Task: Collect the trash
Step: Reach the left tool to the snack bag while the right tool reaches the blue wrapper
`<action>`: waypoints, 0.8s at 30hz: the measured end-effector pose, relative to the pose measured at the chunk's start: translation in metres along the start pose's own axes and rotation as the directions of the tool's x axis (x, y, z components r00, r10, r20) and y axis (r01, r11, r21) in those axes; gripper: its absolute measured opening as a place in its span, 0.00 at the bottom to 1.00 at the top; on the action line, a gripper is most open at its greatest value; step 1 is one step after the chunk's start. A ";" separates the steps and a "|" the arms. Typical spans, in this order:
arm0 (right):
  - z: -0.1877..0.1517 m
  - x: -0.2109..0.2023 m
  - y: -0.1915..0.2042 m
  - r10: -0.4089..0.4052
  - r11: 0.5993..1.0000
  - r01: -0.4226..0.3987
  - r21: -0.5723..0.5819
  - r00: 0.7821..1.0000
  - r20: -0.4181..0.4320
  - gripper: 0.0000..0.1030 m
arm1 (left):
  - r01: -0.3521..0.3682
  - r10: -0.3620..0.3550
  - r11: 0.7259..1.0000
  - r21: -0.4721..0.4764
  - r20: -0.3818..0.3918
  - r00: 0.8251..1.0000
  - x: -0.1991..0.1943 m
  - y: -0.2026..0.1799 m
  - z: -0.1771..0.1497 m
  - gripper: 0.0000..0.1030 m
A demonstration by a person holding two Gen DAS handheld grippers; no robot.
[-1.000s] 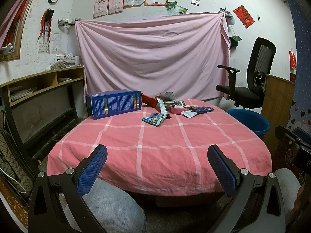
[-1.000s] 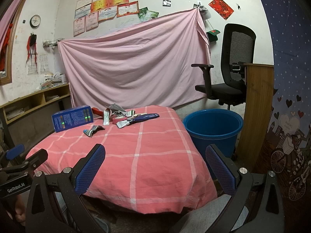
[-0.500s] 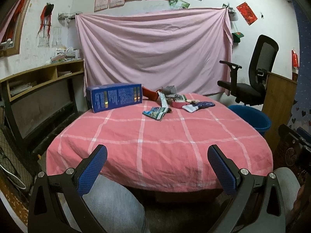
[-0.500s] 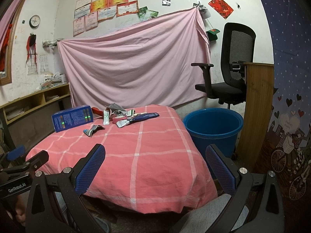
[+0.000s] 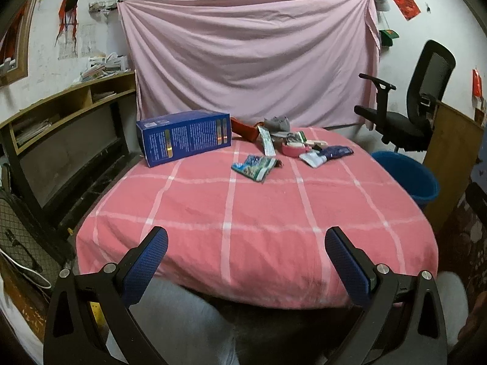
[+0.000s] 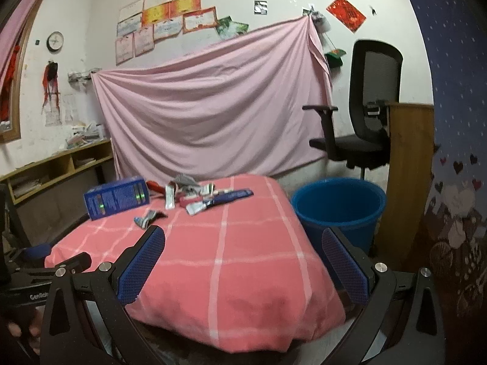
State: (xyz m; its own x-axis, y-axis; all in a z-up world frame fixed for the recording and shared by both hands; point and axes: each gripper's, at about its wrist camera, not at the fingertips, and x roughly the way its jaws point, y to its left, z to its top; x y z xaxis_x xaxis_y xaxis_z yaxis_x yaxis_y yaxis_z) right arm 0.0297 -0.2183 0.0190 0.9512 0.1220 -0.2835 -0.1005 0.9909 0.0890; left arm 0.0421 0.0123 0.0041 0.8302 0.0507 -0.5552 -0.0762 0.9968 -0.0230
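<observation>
Left wrist view: the left hand-held gripper (image 5: 246, 254) hangs wide open and empty at the near edge of the pink tabletop (image 5: 261, 213), the trash pile (image 5: 289, 147) far across beside a blue box (image 5: 185, 140). Right wrist view: the right hand-held gripper (image 6: 243, 255) gapes empty too, trash (image 6: 201, 196) far off, blue bucket (image 6: 338, 210) just beside the tabletop.

Left tool (image 5: 245, 251) and right tool (image 6: 243, 251) spread, seemingly empty
</observation>
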 end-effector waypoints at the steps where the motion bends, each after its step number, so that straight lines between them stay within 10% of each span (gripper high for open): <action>1: 0.003 0.002 0.002 -0.002 1.000 0.002 -0.006 1.000 0.007 1.00 | 0.000 0.000 1.000 -0.004 0.002 1.000 0.001 0.000 0.006 0.98; 24: 0.075 0.079 0.036 0.040 0.998 -0.030 -0.060 0.985 0.168 1.00 | 0.028 0.001 0.992 -0.126 0.226 0.974 0.055 0.054 0.080 0.98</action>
State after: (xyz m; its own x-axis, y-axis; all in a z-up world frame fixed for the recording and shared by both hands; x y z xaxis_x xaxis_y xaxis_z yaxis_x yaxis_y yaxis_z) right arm 0.1229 -0.1774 0.0718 0.9819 0.1503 -0.1154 -0.1466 0.9884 0.0404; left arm 0.1279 0.0741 0.0392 0.9335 0.0641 -0.3528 -0.1214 0.9823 -0.1429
